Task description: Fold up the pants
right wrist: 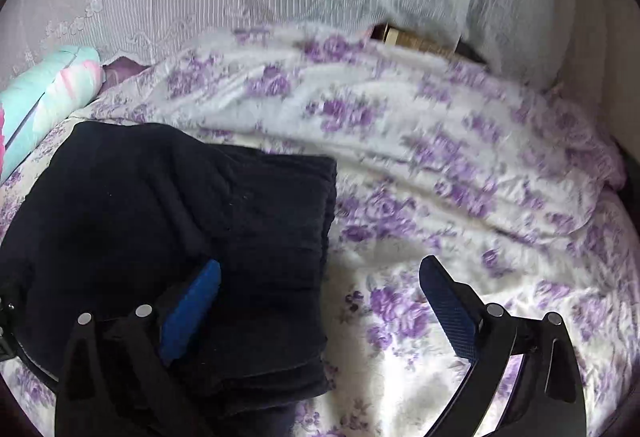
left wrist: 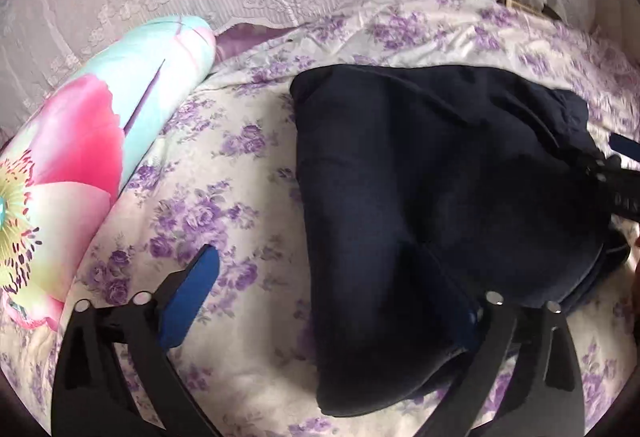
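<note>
the dark navy soft-fabric pants (left wrist: 432, 221), folded into a thick bundle, lie on the white quilt with purple flowers (left wrist: 224, 173), between the two tools. the left gripper (left wrist: 340, 301) has its jaws spread wide, gripping nothing, its right finger over the bundle's left edge. the right gripper (right wrist: 320, 289), equally wide and empty, straddles the right edge. the bundle's long axis runs away from both tools; neither is clearly nearer.
</note>
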The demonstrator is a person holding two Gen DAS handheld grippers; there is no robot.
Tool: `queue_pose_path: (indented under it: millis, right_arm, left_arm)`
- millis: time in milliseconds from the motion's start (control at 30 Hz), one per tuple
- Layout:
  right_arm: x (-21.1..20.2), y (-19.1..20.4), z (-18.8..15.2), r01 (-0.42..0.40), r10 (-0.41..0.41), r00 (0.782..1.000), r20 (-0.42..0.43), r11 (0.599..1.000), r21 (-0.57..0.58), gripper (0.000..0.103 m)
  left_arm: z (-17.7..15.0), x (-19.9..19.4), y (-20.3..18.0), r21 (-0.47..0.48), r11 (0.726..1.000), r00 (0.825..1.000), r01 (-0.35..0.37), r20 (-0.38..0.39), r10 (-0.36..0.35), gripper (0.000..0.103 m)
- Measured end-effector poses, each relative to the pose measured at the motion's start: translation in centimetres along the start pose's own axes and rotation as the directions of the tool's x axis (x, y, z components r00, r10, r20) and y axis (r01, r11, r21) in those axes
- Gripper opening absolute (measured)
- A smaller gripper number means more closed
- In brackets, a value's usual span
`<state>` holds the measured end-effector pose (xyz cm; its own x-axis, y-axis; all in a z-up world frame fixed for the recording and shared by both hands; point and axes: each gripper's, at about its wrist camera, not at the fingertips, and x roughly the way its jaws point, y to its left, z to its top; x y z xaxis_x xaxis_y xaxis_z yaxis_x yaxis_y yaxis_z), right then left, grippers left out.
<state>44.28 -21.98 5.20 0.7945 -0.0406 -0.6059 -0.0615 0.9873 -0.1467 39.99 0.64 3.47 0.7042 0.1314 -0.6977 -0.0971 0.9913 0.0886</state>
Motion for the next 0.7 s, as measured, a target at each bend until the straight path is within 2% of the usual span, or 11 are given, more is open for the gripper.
queue_pose_path:
  millis: [67, 133, 200, 267, 300, 333, 367, 433, 467, 567, 700]
  right_arm:
    - [-3.2, 0.1, -0.5, 0.040, -0.041, 0.985, 0.170, 0.999, 0.009, 0.099]
    - [-5.1, 0.4, -1.2, 0.001, 0.003, 0.965, 0.264, 1.000, -0.018, 0.099]
    - [-3.5, 2.0, -1.3, -0.015, 0.029, 0.991, 0.131, 0.995, -0.104, 0.099]
    - [-1.9, 3.5, -2.0, 0.047, -0.047, 0.999, 0.003, 0.985, -0.163, 0.099]
    - [-3.1, 3.4, -2.2, 0.094, -0.084, 0.994, 0.066, 0.984, -0.155, 0.099]
    - [-5.7, 3.0, -2.7, 0.157, -0.135, 0.972, 0.194, 0.982, -0.107, 0.099]
    - [-7.9, 2.4, -3.5, 0.167, -0.141, 0.949, 0.283, 0.984, -0.069, 0.099]
    - [-10.7, 1.6, -4.7, 0.080, -0.059, 0.928, 0.369, 0.996, -0.040, 0.099]
    - [-11.1, 1.4, -5.3, 0.051, -0.035, 0.935, 0.353, 0.998, -0.038, 0.099]
    - [-10.7, 1.6, -5.8, 0.134, -0.120, 0.962, 0.247, 0.990, -0.040, 0.099]
    - [-13.5, 1.2, -7.3, 0.108, -0.110, 0.958, 0.263, 0.994, 0.020, 0.099]
  left_arm:
    - [0.1, 0.2, 1.2, -0.056, 0.997, 0.998, 0.054, -0.008, -0.055, 0.098]
    - [-0.1, -0.3, 1.6, -0.090, 0.994, 0.998, 0.060, 0.016, -0.058, 0.098]
    - [-0.4, -1.4, 0.8, -0.074, 0.997, 0.998, 0.016, 0.064, -0.011, 0.098]
    - [-0.8, -3.4, -0.7, -0.037, 0.998, 0.987, -0.044, 0.150, 0.049, 0.098]
    - [-1.4, -4.8, -1.5, -0.017, 0.997, 0.977, -0.076, 0.199, 0.078, 0.098]
    - [-1.7, -5.7, -2.0, -0.007, 0.996, 0.971, -0.086, 0.224, 0.085, 0.098]
    - [-2.1, -6.8, -2.5, 0.005, 0.996, 0.965, -0.088, 0.247, 0.084, 0.098]
    - [-3.1, -8.4, -3.4, 0.023, 0.996, 0.962, -0.084, 0.262, 0.075, 0.098]
    - [-3.7, -9.1, -3.8, 0.030, 0.997, 0.964, -0.078, 0.257, 0.067, 0.098]
    - [-5.4, -10.8, -4.4, 0.037, 0.998, 0.971, -0.060, 0.233, 0.050, 0.098]
    - [-7.9, -13.3, -4.6, 0.037, 0.998, 0.972, -0.056, 0.232, 0.046, 0.098]
